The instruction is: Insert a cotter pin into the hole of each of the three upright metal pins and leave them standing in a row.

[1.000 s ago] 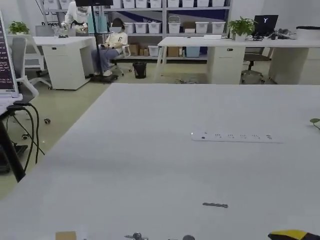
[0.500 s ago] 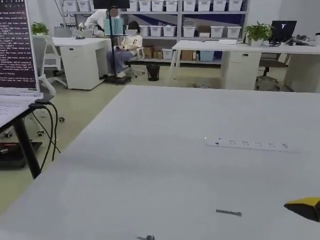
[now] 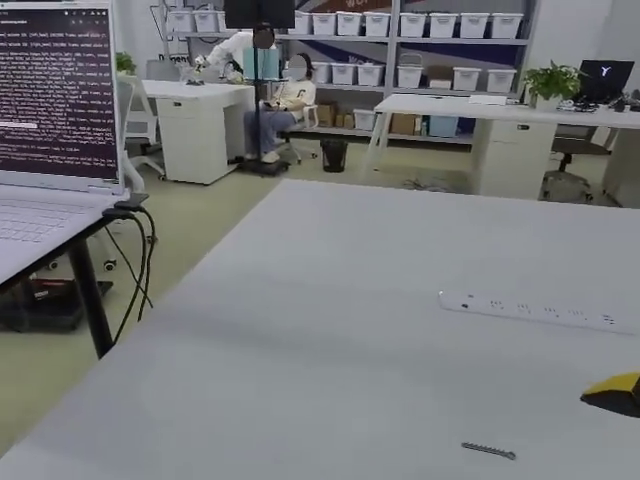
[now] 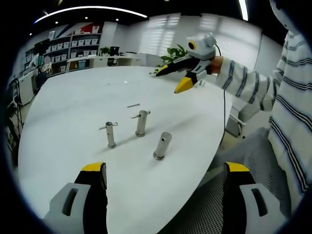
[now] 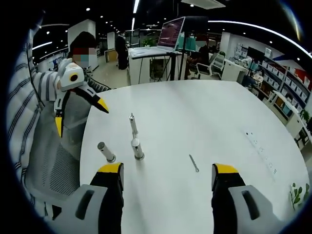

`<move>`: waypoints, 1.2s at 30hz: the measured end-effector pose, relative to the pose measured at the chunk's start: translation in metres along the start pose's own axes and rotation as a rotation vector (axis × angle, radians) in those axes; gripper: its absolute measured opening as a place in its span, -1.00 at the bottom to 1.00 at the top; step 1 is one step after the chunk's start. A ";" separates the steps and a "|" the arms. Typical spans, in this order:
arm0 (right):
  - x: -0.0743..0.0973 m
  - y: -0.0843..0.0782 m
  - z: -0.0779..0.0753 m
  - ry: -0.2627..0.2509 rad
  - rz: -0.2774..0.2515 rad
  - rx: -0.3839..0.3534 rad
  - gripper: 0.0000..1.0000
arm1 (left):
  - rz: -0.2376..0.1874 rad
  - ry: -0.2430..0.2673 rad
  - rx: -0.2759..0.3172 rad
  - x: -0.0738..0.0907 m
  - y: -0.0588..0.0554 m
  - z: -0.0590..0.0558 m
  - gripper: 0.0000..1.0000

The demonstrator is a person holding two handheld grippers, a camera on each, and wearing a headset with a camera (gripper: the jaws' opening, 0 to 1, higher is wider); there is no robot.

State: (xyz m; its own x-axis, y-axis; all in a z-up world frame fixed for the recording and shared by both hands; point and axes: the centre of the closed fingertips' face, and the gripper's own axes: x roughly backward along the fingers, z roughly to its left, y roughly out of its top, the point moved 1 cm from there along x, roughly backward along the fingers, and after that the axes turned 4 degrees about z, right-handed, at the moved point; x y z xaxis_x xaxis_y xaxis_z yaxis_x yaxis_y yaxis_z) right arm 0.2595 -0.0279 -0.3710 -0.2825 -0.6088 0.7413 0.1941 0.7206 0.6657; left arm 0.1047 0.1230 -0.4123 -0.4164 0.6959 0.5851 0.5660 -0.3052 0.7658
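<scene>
Tools are being held spread and empty, left tool [image 4: 165, 168] and right tool [image 5: 168, 168]. Three metal pins [image 4: 141, 123] are being seen upright on the bench [image 4: 63, 97], nearest pin [image 4: 162, 145] bare; a loose cotter pin [image 4: 133, 105] is lying beyond.

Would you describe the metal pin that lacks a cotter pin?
On the white workbench stand three upright metal pins. In the left gripper view the bare pin is rightmost; its two neighbours each carry a cotter pin crosswise.
</scene>
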 end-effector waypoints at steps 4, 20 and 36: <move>-0.007 0.001 -0.004 0.010 0.043 0.029 0.34 | -0.011 0.008 0.002 0.004 0.002 0.001 0.96; -0.044 -0.025 -0.035 0.013 0.261 0.151 0.26 | -0.008 0.045 0.033 0.015 -0.009 0.013 0.87; -0.084 -0.044 -0.055 0.067 0.311 0.138 -0.30 | 0.008 0.042 0.055 0.015 -0.017 0.008 0.79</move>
State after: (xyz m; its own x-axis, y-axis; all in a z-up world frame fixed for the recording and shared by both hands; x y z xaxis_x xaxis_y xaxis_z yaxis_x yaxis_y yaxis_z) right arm 0.3266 -0.0262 -0.4579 -0.1664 -0.3706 0.9138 0.1312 0.9101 0.3930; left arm 0.0950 0.1439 -0.4185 -0.4409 0.6652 0.6026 0.6073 -0.2732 0.7460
